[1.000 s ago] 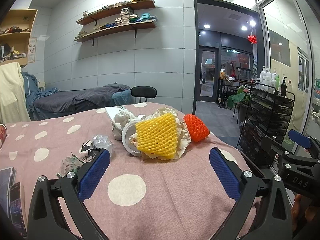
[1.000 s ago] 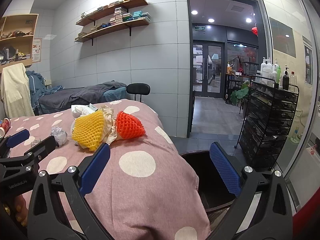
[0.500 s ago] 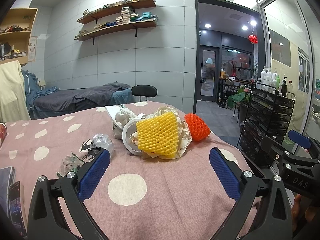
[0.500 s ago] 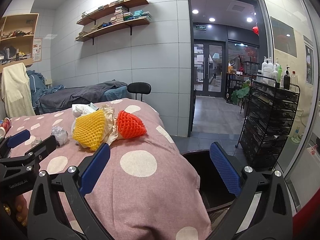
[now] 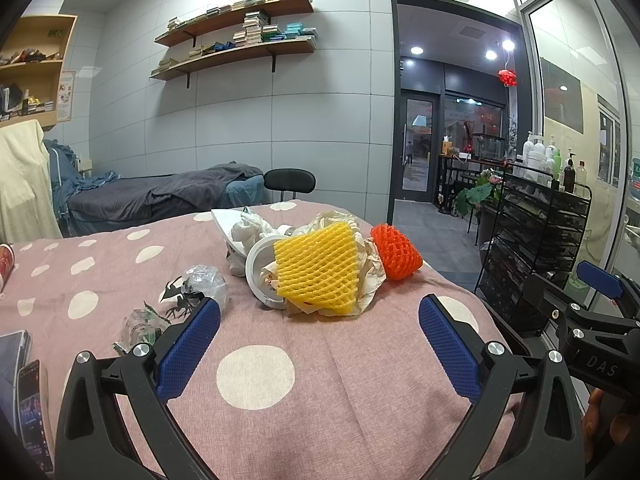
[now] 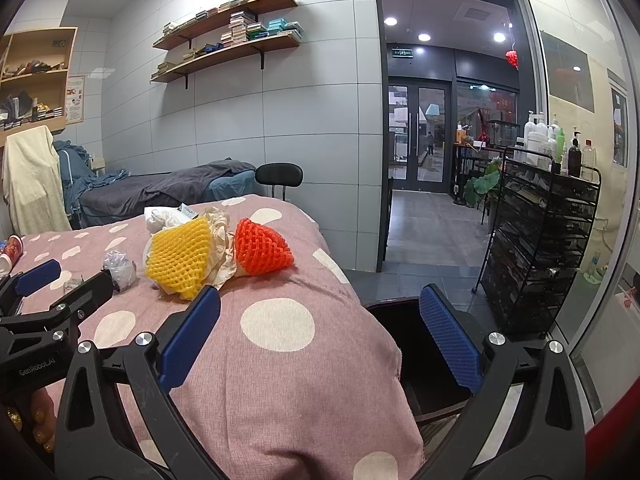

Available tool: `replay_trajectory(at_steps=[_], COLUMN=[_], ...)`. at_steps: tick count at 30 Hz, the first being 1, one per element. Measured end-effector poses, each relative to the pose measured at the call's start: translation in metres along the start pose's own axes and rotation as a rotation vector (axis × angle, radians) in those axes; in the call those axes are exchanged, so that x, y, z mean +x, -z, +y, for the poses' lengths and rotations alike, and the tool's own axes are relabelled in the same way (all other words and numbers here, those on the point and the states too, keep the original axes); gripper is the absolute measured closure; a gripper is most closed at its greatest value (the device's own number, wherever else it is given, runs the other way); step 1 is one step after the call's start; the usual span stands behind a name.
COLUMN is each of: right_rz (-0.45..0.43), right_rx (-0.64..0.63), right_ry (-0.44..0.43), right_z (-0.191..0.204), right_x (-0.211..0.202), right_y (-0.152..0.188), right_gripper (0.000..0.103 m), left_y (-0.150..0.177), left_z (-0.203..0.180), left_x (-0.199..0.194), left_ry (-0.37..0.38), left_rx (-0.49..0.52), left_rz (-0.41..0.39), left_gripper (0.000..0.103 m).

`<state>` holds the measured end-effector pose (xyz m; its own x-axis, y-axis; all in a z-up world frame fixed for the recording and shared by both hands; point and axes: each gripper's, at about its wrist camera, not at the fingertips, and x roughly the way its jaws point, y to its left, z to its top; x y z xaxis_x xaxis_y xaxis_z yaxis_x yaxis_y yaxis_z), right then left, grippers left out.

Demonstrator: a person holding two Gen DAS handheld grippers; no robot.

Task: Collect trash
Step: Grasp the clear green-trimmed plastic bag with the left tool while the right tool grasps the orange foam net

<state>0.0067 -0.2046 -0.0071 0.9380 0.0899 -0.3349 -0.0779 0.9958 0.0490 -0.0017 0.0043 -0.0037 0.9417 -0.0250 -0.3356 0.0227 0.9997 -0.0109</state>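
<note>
A pile of trash lies on the pink polka-dot tablecloth: a yellow foam fruit net, an orange foam net, crumpled paper, a white cup lid, white tissue and a crumpled clear plastic wrapper. My left gripper is open and empty, just short of the pile. My right gripper is open and empty over the table's right edge; the yellow net and orange net lie ahead to its left. A dark bin stands below the edge.
Phones lie at the table's left edge and a red can at the far left. A black wire rack with bottles stands to the right. A black chair and a bed stand behind the table.
Both grippers have crept very slightly toward the trash pile. Both stay open and empty.
</note>
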Motion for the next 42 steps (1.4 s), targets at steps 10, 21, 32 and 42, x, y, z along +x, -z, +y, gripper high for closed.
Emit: replay_trajectory(at_steps=[10, 21, 32, 42], right_rz=[0.008, 0.127, 0.218, 0.286], right_rx=[-0.002, -0.061, -0.057, -0.097], right_ry=[-0.007, -0.061, -0.156, -0.199], right_z=[0.001, 0.015, 0.024, 0.029], right_x=[0.002, 0.035, 0.074, 0.1], right_y=[0.004, 0.004, -0.008, -0.015], right_gripper=[0.005, 0.005, 0.005, 0.005], left_y=[0.002, 0.007, 0.009, 0.011], left_z=[0.001, 0.041, 0.135, 0.153], left_x=[0.001, 0.029, 0.061, 0.086], left_ry=[-0.007, -0.115, -0.245, -0.188], left_rx=[-0.008, -0.045, -0.109, -0.173], left_rz=[0.017, 0.194, 0.386, 0.49], left_gripper=[0.006, 0.006, 0.006, 0.037])
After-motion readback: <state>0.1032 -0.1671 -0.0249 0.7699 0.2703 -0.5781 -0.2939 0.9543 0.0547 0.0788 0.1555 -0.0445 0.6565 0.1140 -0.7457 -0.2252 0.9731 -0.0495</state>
